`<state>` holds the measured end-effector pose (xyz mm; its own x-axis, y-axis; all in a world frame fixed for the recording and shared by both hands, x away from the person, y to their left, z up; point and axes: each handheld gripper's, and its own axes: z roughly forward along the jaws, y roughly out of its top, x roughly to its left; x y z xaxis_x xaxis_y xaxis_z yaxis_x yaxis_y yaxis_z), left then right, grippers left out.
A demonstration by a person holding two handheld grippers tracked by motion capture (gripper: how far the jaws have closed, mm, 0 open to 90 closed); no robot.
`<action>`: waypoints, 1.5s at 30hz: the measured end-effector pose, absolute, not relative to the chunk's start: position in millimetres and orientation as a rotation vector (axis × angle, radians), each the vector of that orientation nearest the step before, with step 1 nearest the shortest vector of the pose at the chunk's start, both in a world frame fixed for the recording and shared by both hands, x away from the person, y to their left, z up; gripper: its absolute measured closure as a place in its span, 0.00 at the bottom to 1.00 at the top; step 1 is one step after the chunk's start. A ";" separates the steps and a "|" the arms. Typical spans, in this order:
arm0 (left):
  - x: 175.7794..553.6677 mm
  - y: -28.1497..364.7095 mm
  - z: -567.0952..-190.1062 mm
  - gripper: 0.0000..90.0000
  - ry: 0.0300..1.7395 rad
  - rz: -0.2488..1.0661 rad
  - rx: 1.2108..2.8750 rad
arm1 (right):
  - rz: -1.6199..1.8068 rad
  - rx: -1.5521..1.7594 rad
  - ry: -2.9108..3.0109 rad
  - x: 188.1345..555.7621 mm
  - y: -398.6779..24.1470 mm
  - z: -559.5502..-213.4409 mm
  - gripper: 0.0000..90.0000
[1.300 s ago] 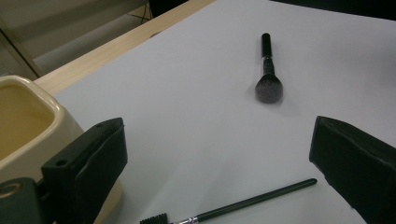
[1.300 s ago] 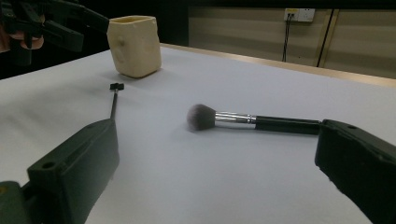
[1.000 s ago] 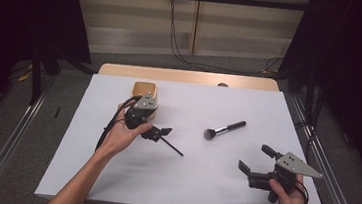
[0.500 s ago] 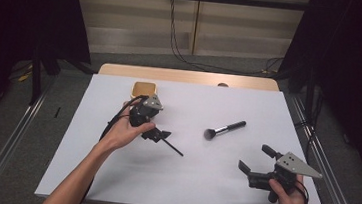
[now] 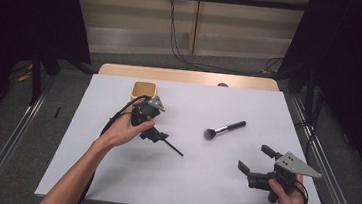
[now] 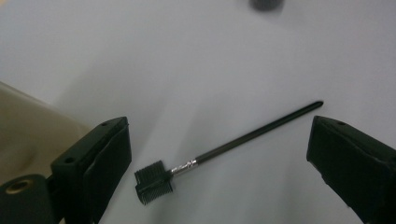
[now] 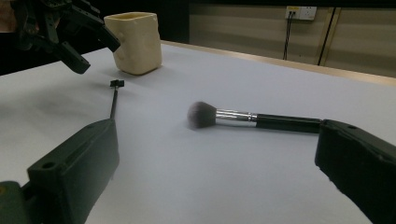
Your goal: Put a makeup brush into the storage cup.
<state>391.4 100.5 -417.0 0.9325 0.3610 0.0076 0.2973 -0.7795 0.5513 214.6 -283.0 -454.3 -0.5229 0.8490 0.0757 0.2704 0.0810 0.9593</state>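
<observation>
Even overhead light falls on the white table (image 5: 212, 175), which reads bright against dark curtains at both sides in the high view. Shadows are soft and short. In the left gripper view, the jaws are blurred close to the lens and the thin comb brush (image 6: 219, 151) lies fairly sharp. In the right gripper view, the powder brush (image 7: 252, 119) casts faint shade.

table (image 5: 110, 185) layout: cup (image 5: 143, 89) at far left, near the far edge. left gripper (image 5: 157, 135) just near-side of the cup, over the brow comb (image 5: 173, 148), which lies left of centre with its head end toward the cup. makeup brush (image 5: 224, 130) right of the comb, well apart. right gripper (image 5: 254, 163) at near right, near-side of the brush.
</observation>
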 end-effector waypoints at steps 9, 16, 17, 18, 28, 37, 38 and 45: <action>395.6 92.0 -426.3 0.07 0.335 0.056 2.647 | 1.455 1.094 1.853 214.4 -283.2 -454.5 0.00; 400.1 86.2 -434.1 0.10 0.290 0.049 2.705 | 1.455 1.099 1.855 214.5 -282.9 -454.7 0.00; 401.3 85.7 -434.6 0.10 0.277 0.045 2.710 | 1.455 1.098 1.855 214.7 -282.9 -454.8 0.00; 402.3 85.2 -435.6 0.12 0.279 0.043 2.707 | 1.456 1.098 1.855 214.7 -282.8 -454.8 0.00; 411.5 85.5 -442.4 0.25 0.261 0.034 2.763 | 1.454 1.093 1.861 214.1 -281.8 -454.7 0.00; 415.9 79.0 -449.0 0.34 0.224 -0.017 2.807 | 1.453 1.078 1.869 213.5 -281.6 -454.6 0.00; 415.7 78.3 -450.5 0.37 0.231 -0.022 2.809 | 1.454 1.078 1.870 213.6 -281.6 -454.7 0.00; 418.6 77.7 -454.5 0.43 0.249 -0.051 2.821 | 1.455 1.075 1.872 213.9 -281.4 -454.7 0.00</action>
<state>418.6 77.7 -454.5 0.9843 0.1655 -0.0615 0.1764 -0.9375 0.3000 213.9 -281.4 -454.7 -0.5417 0.8384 0.0602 0.2648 0.1023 0.9589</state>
